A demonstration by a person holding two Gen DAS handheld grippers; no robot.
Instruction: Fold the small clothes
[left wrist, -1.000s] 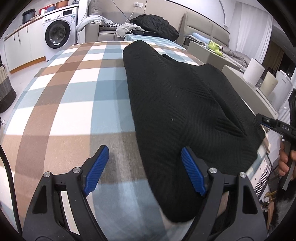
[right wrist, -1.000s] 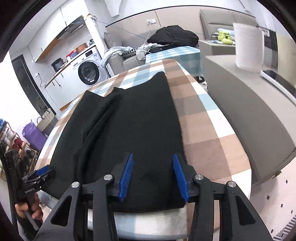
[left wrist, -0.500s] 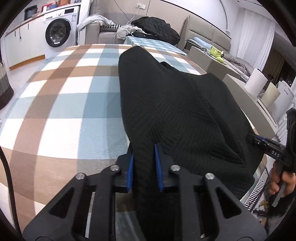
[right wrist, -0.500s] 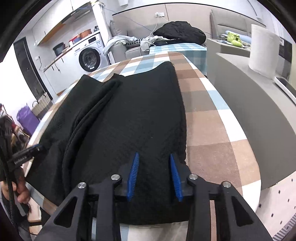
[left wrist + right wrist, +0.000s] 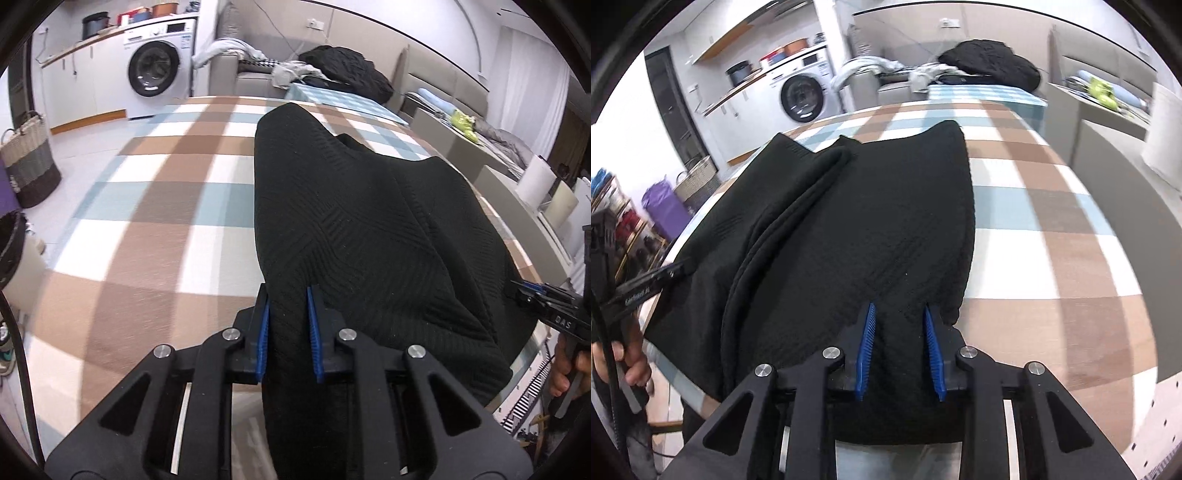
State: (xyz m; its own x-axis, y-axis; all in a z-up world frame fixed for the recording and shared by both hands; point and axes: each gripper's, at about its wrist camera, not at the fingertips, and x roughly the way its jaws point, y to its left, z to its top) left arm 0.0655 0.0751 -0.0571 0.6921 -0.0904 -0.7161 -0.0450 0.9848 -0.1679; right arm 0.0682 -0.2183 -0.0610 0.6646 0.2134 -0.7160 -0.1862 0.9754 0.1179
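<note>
The worktop [image 5: 155,206], under a brown, blue and white checked cloth, carries one black knit garment [image 5: 362,229] laid lengthwise toward the far end, its near hem draping over the near edge. It lies mostly flat, though a long raised ridge of doubled fabric [image 5: 783,206] runs down the half nearer the left hand, so I judge the fold barely begun: both near corners are gripped, nothing has been carried over, and the whole lengthwise fold is still to do.

The left gripper [image 5: 288,332] has its blue fingers [image 5: 263,332] drawn close together, pinching a tuck of the hem at the garment's left near corner; its jaws have just been closing, with cloth between them. The right gripper [image 5: 899,354] likewise pinches the right near corner, jaws closing on a slightly thicker bunch of knit, fingers [image 5: 866,350] biting into it.

Around the room: a washing machine [image 5: 159,70] against the far wall, a grey sofa [image 5: 258,74] heaped with another dark garment [image 5: 347,70] and pale laundry, a low grey cabinet [image 5: 1119,177] on the right, a woven basket [image 5: 29,162] on the floor at left. The far half of the worktop is bare, so nothing blocks carrying the hem forward; the ridge is the only likely nuisance
</note>
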